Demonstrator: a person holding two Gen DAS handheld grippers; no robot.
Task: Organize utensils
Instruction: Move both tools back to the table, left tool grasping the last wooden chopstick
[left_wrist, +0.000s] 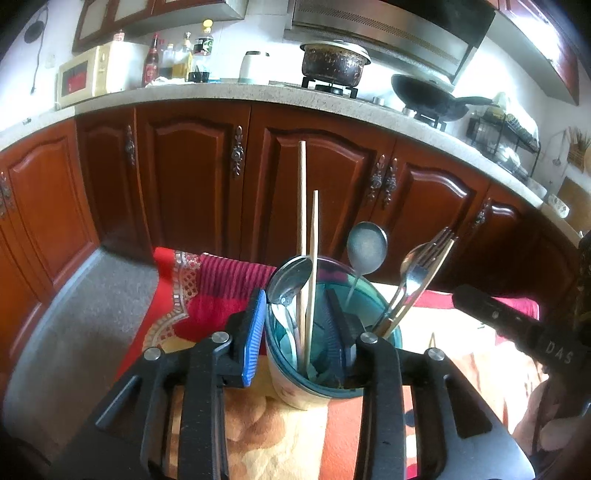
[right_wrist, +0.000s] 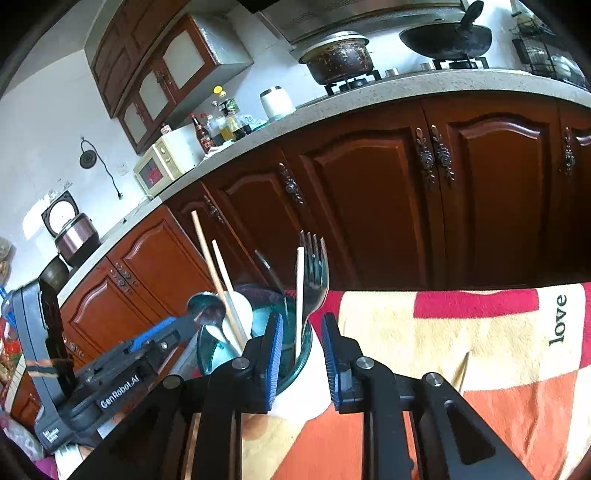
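Jaws of the left gripper (left_wrist: 301, 339) stand part open astride the near-left wall of the utensil cup (left_wrist: 384, 332) on the blanket-covered bench (left_wrist: 258, 424): one pad outside, one inside, neither visibly pressing. Chopsticks (left_wrist: 308, 266), spoons (left_wrist: 365, 247) and a fork (left_wrist: 430, 254) stand in it. To finish well, both hands should probably back off without tipping the cup. "DAS" shows on the right gripper's body.

From the right wrist, the right gripper (right_wrist: 301, 362) is likewise narrowly open over the cup's right wall, unclamped. Readable: "GenRobot.AI" on the left gripper; "love" (right_wrist: 557, 319) on the blanket.
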